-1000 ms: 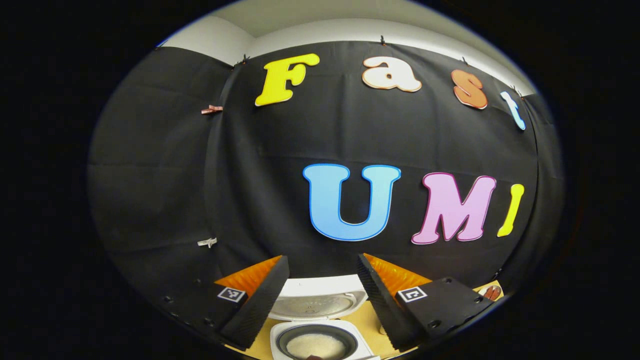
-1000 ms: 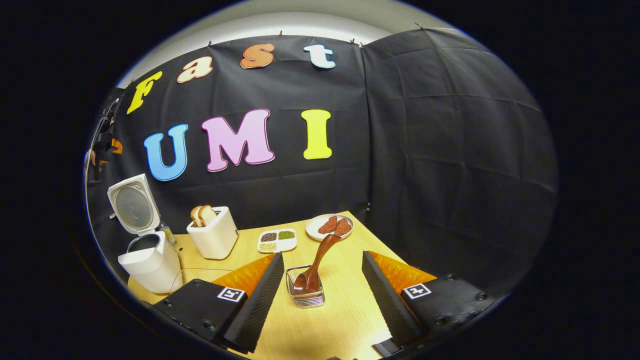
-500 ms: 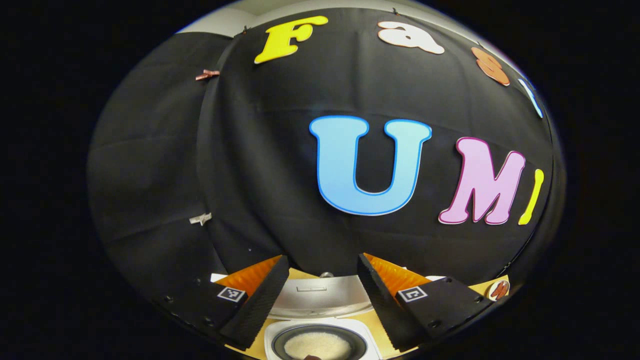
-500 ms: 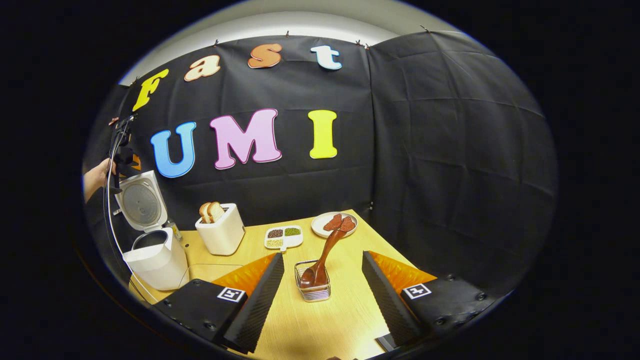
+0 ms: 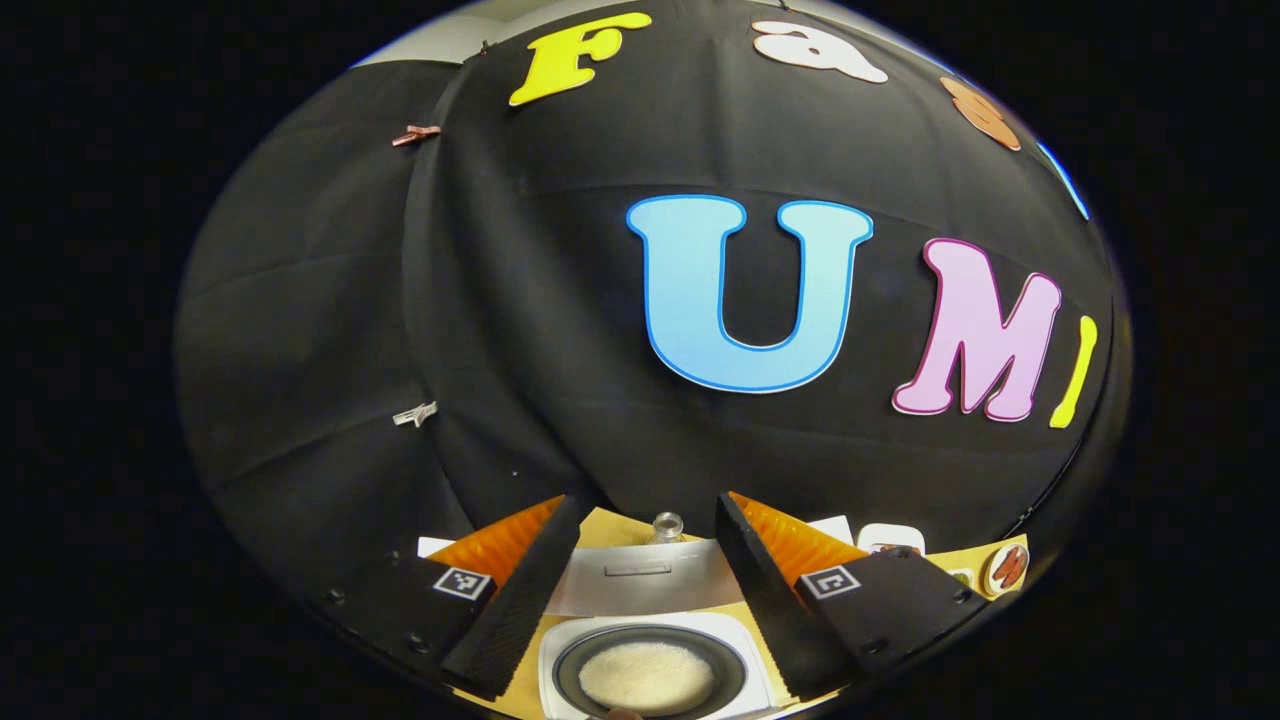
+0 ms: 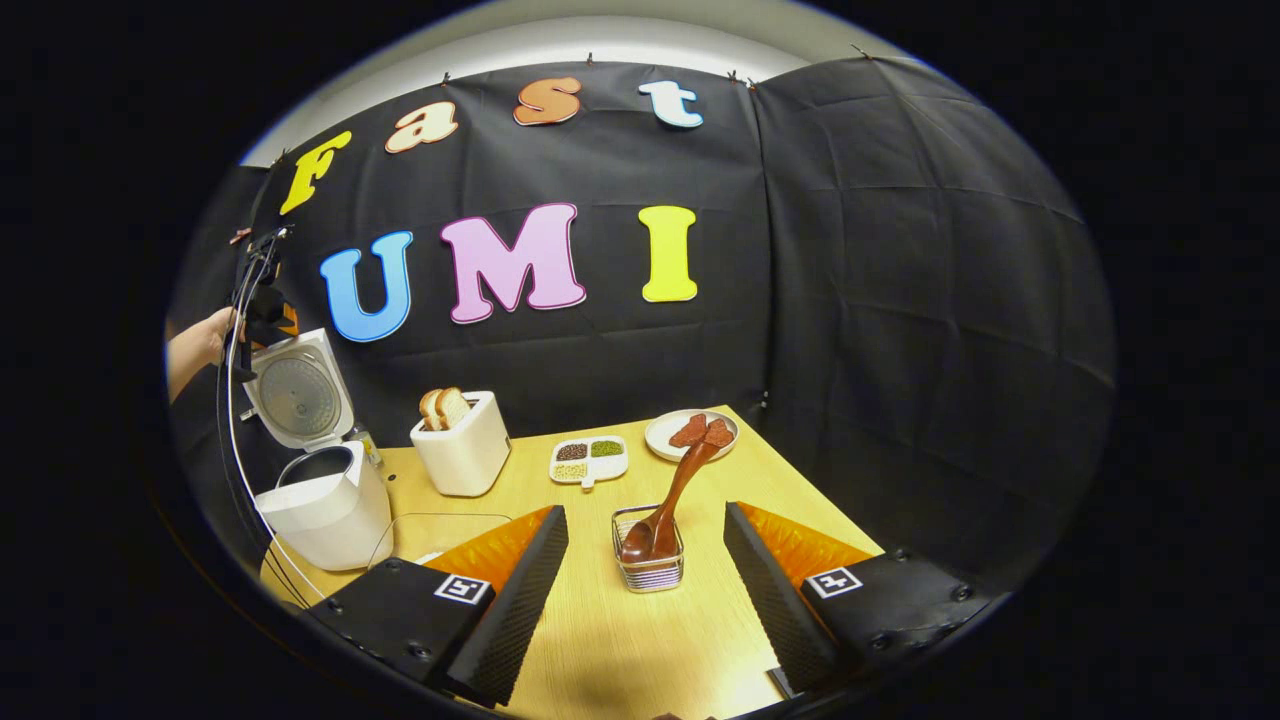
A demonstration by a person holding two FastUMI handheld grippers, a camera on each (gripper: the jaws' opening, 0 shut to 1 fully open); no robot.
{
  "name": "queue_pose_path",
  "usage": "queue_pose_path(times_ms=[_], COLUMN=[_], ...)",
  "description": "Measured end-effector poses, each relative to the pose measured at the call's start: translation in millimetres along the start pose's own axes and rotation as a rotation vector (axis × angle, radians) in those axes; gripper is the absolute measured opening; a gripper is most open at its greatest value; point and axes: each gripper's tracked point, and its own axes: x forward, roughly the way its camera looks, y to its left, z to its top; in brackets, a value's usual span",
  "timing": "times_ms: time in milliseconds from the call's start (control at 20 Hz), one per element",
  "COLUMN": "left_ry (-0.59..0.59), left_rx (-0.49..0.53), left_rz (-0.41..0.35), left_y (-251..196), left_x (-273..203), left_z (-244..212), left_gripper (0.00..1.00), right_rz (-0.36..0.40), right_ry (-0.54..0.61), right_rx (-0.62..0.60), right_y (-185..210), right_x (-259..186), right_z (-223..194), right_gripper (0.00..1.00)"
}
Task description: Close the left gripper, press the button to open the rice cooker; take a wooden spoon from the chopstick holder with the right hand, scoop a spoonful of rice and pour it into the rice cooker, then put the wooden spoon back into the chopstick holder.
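Left gripper view: riding high, just above the open white rice cooker (image 5: 650, 640), looking steeply down past the left gripper (image 5: 645, 590) into the dark inner pot with white rice (image 5: 646, 675), facing the black cloth back wall at close range. Right gripper view: set lower and farther back, looking across the light wooden table (image 6: 620, 650) over the right gripper (image 6: 645, 600), with the small wire chopstick holder (image 6: 650, 565) near and centred. Shared by both: the rice cooker, seen at far left in the right gripper view (image 6: 325, 500), and the back wall.
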Motion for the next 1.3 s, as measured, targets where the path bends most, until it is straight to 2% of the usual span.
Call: queue_pose_path(times_ms=[300, 650, 950, 1200, 1300], left_ry=[0.043, 0.106, 0.169, 0.247, 0.252], left_rx=[-0.007, -0.022, -0.005, -0.013, 0.001], left_rz=[-0.010, -0.007, 0.018, 0.029, 0.027], left_y=[-9.0, -19.7, -22.8, -22.8, -22.8], left_x=[-50.6, -95.3, -99.3, -87.6, -85.9], left_z=[-47.3, -132.7, -197.8, -259.6, -270.9], left_gripper=[0.97, 0.97, 0.97, 0.98, 1.00], right_rz=[0.082, 0.192, 0.235, 0.235, 0.230], right_ry=[0.017, 0.067, 0.091, 0.096, 0.101], right_rx=[-0.008, -0.041, -0.090, -0.099, -0.098], right_y=[20.4, 46.0, 46.5, 41.8, 39.3], right_x=[10.8, 21.2, 26.6, 31.3, 32.0], right_z=[-6.8, -16.9, -20.9, -20.0, -22.1], right_gripper=[0.98, 0.99, 0.98, 0.99, 0.99])
